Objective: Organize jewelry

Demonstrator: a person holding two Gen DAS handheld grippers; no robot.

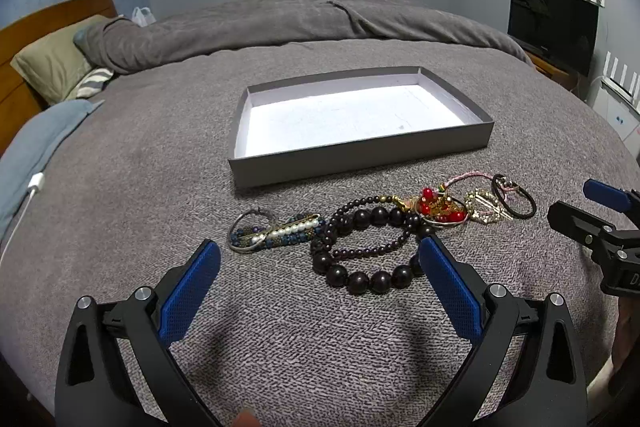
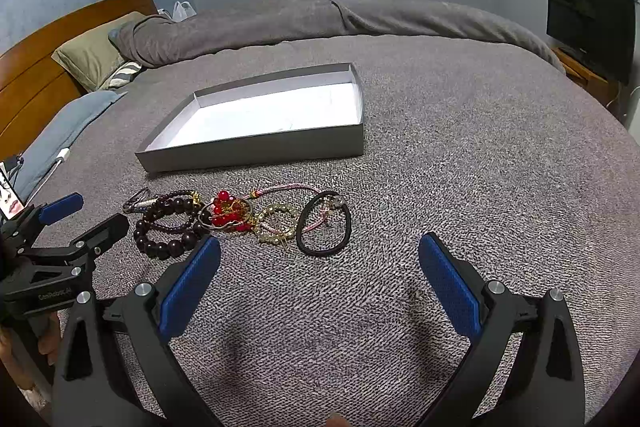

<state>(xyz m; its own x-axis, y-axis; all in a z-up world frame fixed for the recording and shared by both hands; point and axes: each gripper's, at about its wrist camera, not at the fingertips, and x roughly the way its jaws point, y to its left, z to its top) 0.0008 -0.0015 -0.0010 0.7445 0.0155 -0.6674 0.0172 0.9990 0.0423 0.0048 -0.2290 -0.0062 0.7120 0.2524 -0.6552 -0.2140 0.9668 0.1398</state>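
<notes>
A row of jewelry lies on the grey bedspread in front of a shallow grey box [image 1: 360,159] with a white, empty floor. From the left: a blue and pearl beaded bracelet [image 1: 276,231], a dark large-bead bracelet [image 1: 368,281], a red bead piece [image 1: 440,207], a gold bracelet [image 1: 486,207] and a black hair tie [image 1: 516,197]. My left gripper [image 1: 320,259] is open just short of the dark beads. My right gripper [image 2: 320,255] is open and empty, near the hair tie [image 2: 324,223]; the box [image 2: 256,147] lies beyond.
A folded grey duvet [image 1: 280,23] and pillows [image 1: 56,63] lie at the far side and left of the bed. A white charging cable [image 1: 24,207] runs along the left edge. A TV [image 1: 552,23] stands at the right.
</notes>
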